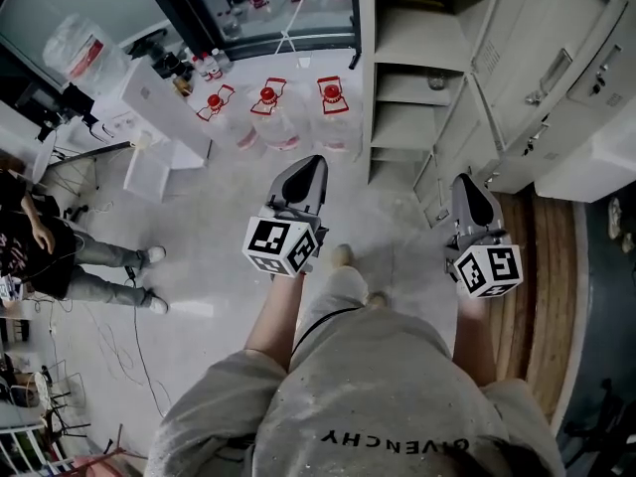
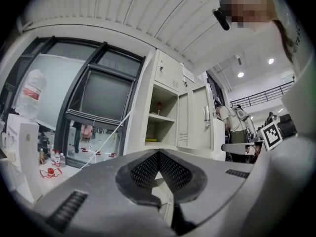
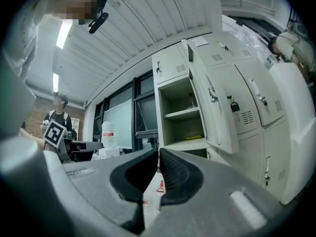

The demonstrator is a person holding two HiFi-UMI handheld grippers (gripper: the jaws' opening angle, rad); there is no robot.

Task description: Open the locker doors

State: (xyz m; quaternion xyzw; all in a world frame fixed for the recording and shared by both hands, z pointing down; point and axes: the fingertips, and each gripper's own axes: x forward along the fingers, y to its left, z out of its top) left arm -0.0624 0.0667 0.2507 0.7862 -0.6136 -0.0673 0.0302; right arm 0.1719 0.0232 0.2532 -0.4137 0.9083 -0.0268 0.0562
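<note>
Head view, steeply down: left gripper [image 1: 309, 163] and right gripper [image 1: 467, 181] held out side by side over pale floor [image 1: 199, 237], well apart, touching nothing. Left gripper view: jaws shut, tips together, nothing between. Right gripper view: likewise closed tip to tip, empty. Ahead and to the right, pale locker bank [image 1: 542, 28], clear of both grippers. In its left column, compartments already open, shelves [image 1: 412, 38] bared, open door [image 3: 217, 110] swung out beside them. Further right, doors shut, one with a padlock [image 3: 234, 105] hanging. Something small and yellow [image 3: 193, 137] on a lower shelf, too small to name. On the floor left of the lockers, three clear jugs [image 1: 268, 107] with red caps. At far left, another person [image 1: 45, 256].
</note>
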